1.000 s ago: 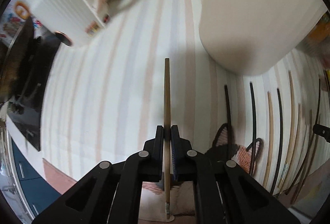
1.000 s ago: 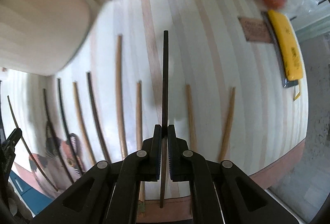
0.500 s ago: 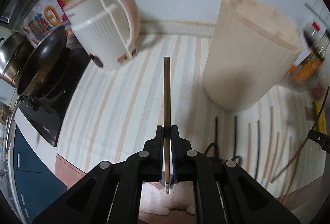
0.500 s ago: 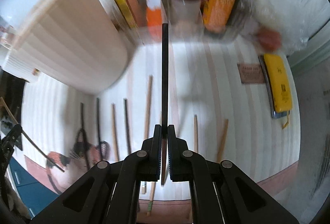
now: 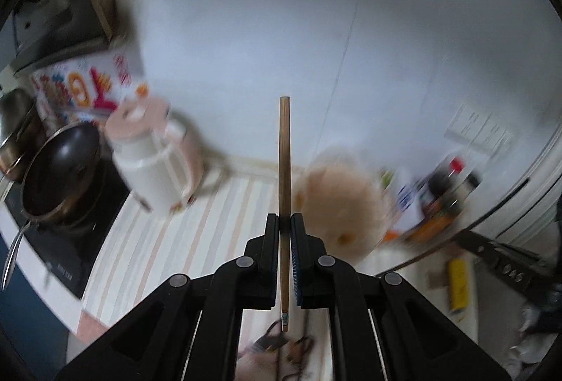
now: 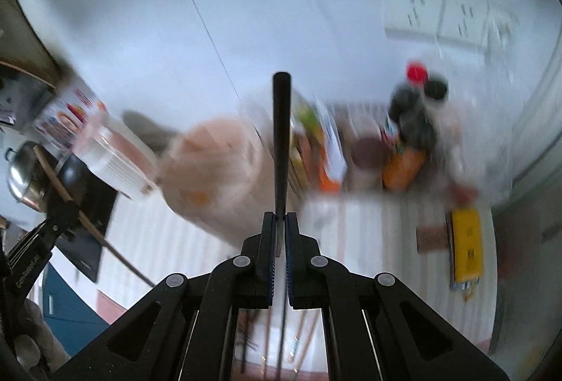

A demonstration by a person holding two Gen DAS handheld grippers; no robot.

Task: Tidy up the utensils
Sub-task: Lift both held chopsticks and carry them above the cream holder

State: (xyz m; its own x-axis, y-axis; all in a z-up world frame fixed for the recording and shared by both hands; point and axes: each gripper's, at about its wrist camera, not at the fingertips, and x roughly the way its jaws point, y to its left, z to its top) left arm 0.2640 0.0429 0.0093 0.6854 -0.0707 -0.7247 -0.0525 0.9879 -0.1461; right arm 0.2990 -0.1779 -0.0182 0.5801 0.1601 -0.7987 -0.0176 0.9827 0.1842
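My left gripper (image 5: 285,223) is shut on a brown wooden chopstick (image 5: 284,163) that sticks forward and up, high above the striped counter (image 5: 168,240). My right gripper (image 6: 280,221) is shut on a black chopstick (image 6: 281,142), also raised. A tall pale cylindrical holder (image 5: 337,202) stands ahead on the counter, just right of the wooden stick; in the right wrist view the holder (image 6: 214,170) is left of the black stick. Several more chopsticks (image 6: 302,342) lie on the counter below. The left gripper (image 6: 56,216) with its wooden stick shows at the left edge of the right wrist view.
A pink and white kettle (image 5: 154,163) stands left of the holder, beside a black pan (image 5: 59,170) on a stove. Bottles and packets (image 6: 404,142) crowd the back right by the wall. A yellow flat object (image 6: 465,247) lies at the right. The picture is blurred.
Both grippers have risen well above the counter and tilted up, each keeping its chopstick. The holder, kettle and wall now fill the view where the counter and lying chopsticks did before.
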